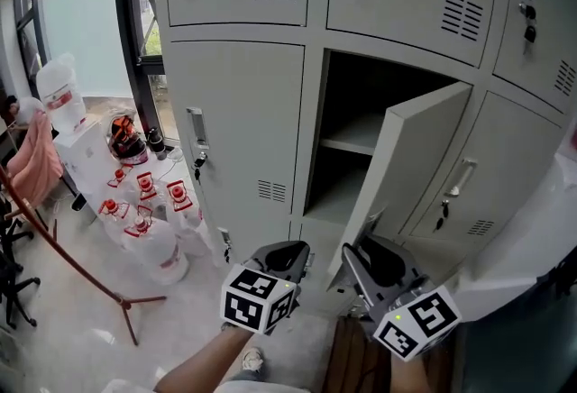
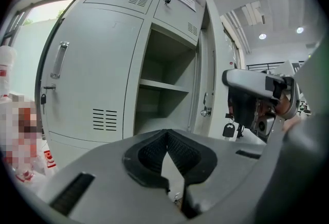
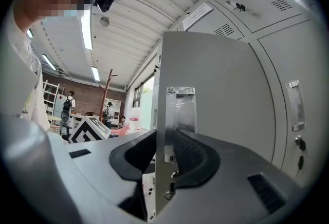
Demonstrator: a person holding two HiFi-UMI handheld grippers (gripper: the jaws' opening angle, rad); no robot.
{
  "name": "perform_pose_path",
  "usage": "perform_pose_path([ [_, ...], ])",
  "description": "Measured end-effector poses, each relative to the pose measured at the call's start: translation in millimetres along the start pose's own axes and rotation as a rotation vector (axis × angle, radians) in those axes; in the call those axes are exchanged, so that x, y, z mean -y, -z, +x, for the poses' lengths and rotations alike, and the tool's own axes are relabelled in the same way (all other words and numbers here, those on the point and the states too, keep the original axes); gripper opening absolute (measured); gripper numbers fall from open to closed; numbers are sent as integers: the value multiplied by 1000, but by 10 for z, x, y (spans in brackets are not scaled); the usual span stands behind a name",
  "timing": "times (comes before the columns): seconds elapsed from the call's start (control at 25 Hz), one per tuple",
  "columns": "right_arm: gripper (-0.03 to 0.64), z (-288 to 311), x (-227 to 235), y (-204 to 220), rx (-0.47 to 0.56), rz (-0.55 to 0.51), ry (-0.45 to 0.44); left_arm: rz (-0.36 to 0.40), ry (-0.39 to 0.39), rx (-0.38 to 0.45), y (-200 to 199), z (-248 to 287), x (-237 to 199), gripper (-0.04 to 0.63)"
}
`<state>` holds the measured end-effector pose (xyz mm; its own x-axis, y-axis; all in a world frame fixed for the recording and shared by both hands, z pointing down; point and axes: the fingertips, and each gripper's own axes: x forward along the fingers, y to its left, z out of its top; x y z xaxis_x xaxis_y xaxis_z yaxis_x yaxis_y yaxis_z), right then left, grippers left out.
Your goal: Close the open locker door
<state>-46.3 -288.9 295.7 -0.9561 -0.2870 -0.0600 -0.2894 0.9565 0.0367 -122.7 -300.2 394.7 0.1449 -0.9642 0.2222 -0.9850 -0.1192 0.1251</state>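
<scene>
The open locker door (image 1: 410, 161) is seen swung outward from the middle compartment (image 1: 347, 193) of a grey locker bank, hinged on its right side, its free edge pointing toward the camera. A shelf (image 1: 353, 141) is visible inside the compartment, just left of the door.

The right tongs (image 1: 371, 254) are placed at the door's lower free edge. In the right gripper view the edge of the door (image 3: 205, 84) is seen standing between the jaws of the right tongs (image 3: 164, 138), which are held apart around it and not clamped.

The left tongs (image 1: 287, 249) are held just left of the door, below the compartment. In the left gripper view the left tongs (image 2: 167, 135) are closed tip to tip, with nothing between them.
</scene>
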Motion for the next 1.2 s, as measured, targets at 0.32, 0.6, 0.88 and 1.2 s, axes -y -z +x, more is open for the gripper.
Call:
perform_pose_path([
  [0.32, 100, 412, 40, 23, -3, -5, 48, 3, 44, 14, -122, 118, -324, 8],
  [0.6, 97, 721, 128, 37, 0, -1, 91, 8, 71, 29, -233, 189, -577, 8],
  [0.88, 91, 990, 246, 60, 5, -3, 125, 22, 96, 48, -352, 291, -773, 8],
  [1.2, 84, 1283, 429, 89, -1, -3, 178, 36, 126, 63, -466, 409, -932, 8],
])
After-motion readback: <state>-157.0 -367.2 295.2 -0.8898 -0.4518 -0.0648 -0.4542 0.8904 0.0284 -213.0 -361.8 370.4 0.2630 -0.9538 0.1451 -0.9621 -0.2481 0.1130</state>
